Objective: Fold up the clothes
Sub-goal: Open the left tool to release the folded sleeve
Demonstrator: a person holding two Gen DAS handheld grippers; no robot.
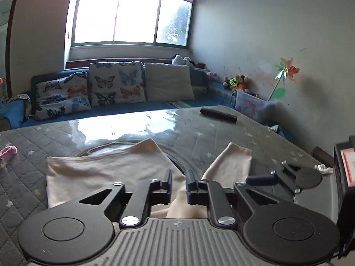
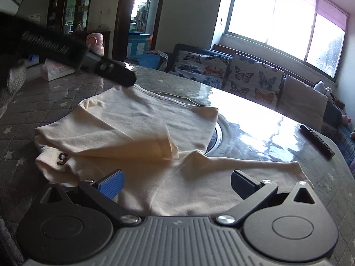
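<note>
Pinching the cream shirt, left hand-held gripper clamps fabric; right hand-held gripper gapes wide

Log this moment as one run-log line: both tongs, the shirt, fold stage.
left tongs: shut on cream shirt | right tongs: open, over shirt | shirt: partly folded on table

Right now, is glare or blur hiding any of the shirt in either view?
Left wrist view: blown-out window reflects on the glossy table cover beyond the cream cotton shirt, which stays readable. Right wrist view: same glare right of the shirt; the near fold looks slightly soft.
</note>
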